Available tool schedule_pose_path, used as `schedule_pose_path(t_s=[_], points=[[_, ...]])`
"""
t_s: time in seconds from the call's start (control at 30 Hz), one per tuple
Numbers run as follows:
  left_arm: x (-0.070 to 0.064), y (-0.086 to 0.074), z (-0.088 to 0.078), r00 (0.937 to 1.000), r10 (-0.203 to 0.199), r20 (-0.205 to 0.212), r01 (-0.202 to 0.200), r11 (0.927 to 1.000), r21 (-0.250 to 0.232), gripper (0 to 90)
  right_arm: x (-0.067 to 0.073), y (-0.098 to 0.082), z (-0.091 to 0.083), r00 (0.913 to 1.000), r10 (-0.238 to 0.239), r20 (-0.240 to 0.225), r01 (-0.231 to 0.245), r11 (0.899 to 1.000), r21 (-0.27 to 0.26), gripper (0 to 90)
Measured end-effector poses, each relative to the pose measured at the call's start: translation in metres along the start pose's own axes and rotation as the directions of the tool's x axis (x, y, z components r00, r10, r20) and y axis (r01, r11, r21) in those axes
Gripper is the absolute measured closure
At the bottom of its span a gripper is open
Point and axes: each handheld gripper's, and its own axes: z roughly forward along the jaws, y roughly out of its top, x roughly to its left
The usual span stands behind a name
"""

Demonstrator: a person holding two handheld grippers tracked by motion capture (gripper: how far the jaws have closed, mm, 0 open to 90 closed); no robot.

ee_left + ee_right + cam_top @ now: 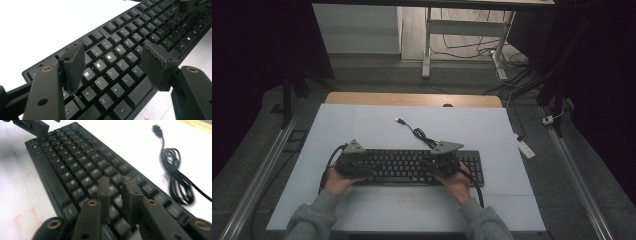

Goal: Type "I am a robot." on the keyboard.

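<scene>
A black keyboard [412,167] lies across the white table top, its loose cable [417,132] coiled behind it and ending in a USB plug [399,120]. My left gripper [363,167] hovers over the keyboard's left end. In the left gripper view its jaws stand wide open [113,53] above the lettered keys [110,58], with nothing between them. My right gripper [432,165] is over the keyboard's right half. In the right gripper view its pads [115,181] stand a narrow gap apart just above the keys [75,165], holding nothing. The coiled cable [177,182] lies to its right.
The white board [362,125] covers a wooden table whose far edge [412,99] shows behind it. A white power strip [525,148] lies on the floor at the right. Desk legs and wires stand beyond the table. Faint red marks [22,217] show on the board in front of the keyboard.
</scene>
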Motion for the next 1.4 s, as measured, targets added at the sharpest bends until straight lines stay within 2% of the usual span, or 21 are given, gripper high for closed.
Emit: schedule_pose_path(t_s=[0.23, 0.57, 1.07, 1.4], points=[[-0.001, 0.0, 0.001, 1.0, -0.002, 0.0, 0.002, 1.0, 0.003, 36.1, -0.007, -0.021, -0.027, 0.9997, 0.012, 0.022, -0.011, 1.0, -0.013, 63.5], [-0.001, 0.0, 0.002, 1.0, 0.0, -0.001, 0.0, 1.0, 0.004, 36.0, -0.01, -0.046, -0.057, 0.9986, 0.02, 0.049, -0.019, 1.0, -0.019, 59.1], [0.0, 0.0, 0.0, 1.0, 0.0, -0.006, 0.0, 1.0, -0.003, 36.6, -0.012, -0.048, -0.056, 0.9986, 0.016, 0.05, -0.015, 1.0, -0.008, 58.0], [0.002, 0.0, 0.001, 1.0, 0.004, -0.004, -0.004, 0.9999, -0.013, 43.3, -0.012, -0.049, -0.055, 0.9986, 0.017, 0.049, -0.016, 1.0, -0.008, 58.0]])
